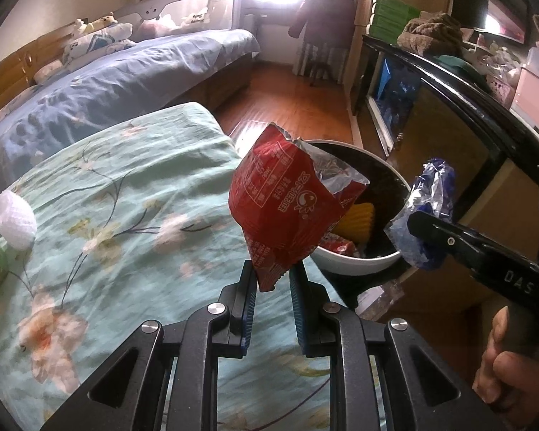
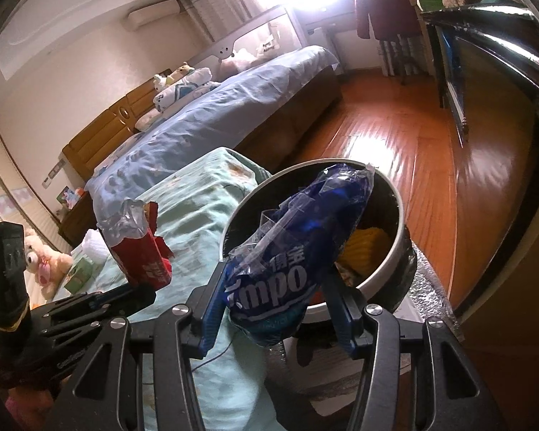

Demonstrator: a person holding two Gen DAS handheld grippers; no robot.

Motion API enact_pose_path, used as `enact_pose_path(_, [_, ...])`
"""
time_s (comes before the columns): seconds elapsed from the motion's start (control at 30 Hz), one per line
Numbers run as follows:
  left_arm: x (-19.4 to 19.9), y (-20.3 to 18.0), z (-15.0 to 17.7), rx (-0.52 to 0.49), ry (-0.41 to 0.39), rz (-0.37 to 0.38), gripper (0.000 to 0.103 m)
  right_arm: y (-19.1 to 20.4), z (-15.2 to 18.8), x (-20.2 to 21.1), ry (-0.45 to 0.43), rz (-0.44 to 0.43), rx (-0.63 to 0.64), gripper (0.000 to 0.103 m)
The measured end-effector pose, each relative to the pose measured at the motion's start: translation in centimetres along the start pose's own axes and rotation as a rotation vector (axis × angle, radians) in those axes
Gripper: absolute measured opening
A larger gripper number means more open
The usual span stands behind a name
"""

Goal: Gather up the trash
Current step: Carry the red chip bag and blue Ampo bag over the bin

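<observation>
The red snack bag [image 1: 287,204] is pinched by its corner in the nearly closed left tongs [image 1: 272,276] and the blue wrapper [image 2: 298,251] is clamped in the half-open right tongs [image 2: 275,309], both carried beside the trash bin [image 2: 400,215] rim, evidently for dropping in.

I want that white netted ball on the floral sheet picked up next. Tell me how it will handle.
The white netted foam ball probably weighs very little: it barely dents the green floral bedsheet. Its mesh looks soft, so it may squash under the jaws rather than resist. Being rounded, it could roll if nudged, though the wrinkled sheet might check it.
</observation>
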State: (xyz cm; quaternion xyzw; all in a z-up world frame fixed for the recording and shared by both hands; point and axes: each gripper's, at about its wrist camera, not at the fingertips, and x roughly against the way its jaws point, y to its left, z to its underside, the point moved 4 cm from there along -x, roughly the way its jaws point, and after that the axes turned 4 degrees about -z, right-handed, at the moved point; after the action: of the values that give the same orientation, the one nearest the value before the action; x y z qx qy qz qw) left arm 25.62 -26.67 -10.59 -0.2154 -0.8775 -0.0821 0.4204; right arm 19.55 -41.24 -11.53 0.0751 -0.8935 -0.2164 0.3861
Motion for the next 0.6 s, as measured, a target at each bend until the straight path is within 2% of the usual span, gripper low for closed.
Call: enact_pose_path(0.6, [-1.3,-1.8,-0.9,-0.046,0.015,0.020,0.018,-1.7,-1.0,-1.0,0.013,0.022,-0.002,0.053])
